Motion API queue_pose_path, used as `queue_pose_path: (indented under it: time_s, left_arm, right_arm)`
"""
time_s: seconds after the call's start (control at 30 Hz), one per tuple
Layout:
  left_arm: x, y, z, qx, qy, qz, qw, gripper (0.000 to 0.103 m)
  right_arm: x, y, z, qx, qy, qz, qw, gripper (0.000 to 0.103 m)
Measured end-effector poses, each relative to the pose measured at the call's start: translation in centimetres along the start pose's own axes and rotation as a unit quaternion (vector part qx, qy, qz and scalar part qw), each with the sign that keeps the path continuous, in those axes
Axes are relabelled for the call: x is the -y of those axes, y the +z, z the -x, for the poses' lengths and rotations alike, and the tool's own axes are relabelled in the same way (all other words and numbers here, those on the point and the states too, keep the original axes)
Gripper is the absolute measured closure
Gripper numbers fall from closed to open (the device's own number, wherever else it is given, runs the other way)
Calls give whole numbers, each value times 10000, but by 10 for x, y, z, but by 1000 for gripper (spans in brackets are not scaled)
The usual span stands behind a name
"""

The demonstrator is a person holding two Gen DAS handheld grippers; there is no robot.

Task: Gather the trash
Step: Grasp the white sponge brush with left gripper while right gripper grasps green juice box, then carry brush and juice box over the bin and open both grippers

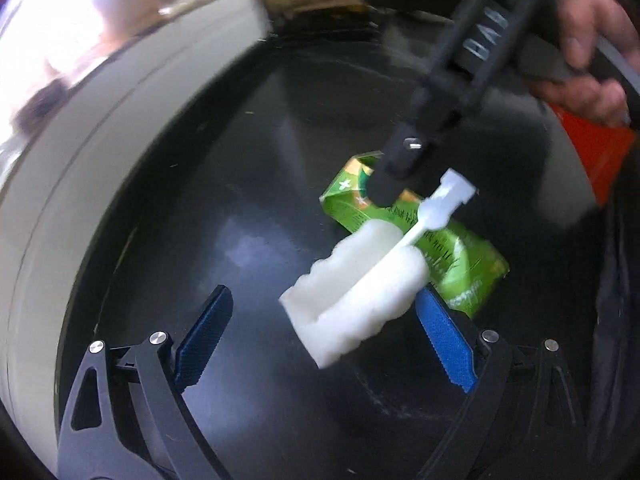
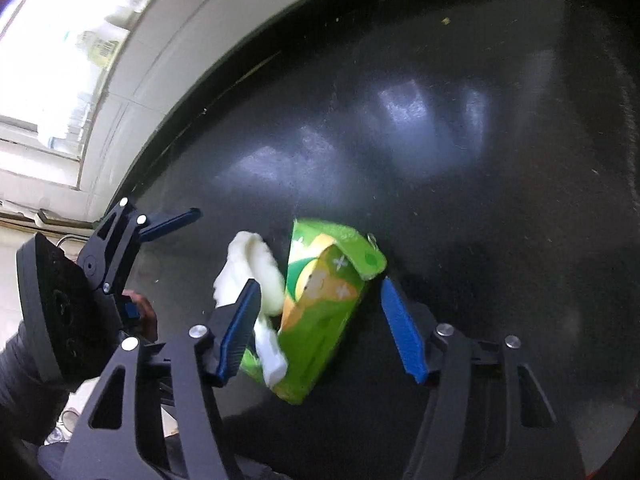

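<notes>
The green carton (image 2: pixel 320 312) lies between the spread fingers of the right gripper (image 2: pixel 320 328), long axis along them. The left gripper (image 1: pixel 320 340), also spread, straddles the white foam piece (image 1: pixel 356 284) touching it.

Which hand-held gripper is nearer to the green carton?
Right. The right hand-held gripper is open with the green carton between its fingers. The left hand-held gripper is open too, a little back, facing the white foam piece.
</notes>
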State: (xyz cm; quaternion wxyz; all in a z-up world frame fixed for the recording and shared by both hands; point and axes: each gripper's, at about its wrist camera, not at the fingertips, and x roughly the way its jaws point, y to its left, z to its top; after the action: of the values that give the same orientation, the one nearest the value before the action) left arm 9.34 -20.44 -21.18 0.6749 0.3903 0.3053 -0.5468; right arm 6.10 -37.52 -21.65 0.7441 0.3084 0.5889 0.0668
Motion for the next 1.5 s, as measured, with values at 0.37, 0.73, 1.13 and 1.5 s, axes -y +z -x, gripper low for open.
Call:
queue_pose_path:
  time_s: [0.37,0.73,1.13,1.5]
  left_arm:
    - [-6,-6,-11,-55,-635,121,9979,74]
    - [-23,-46,70,-87,492,3020,9520,76]
    - [13,-114,156,-547,1904,5201,8308,76]
    - [47,-163,218,-493,2483,5563,7915,76]
  right_arm:
    - [-27,29,-5,-25,-303,593,9978,62]
    - [-84,34,33,614,-645,1599,9831,62]
    - [-179,-51,28,813,-483,2722,9576,61]
    - [-245,-115,14,716,-314,3264,9420,61]
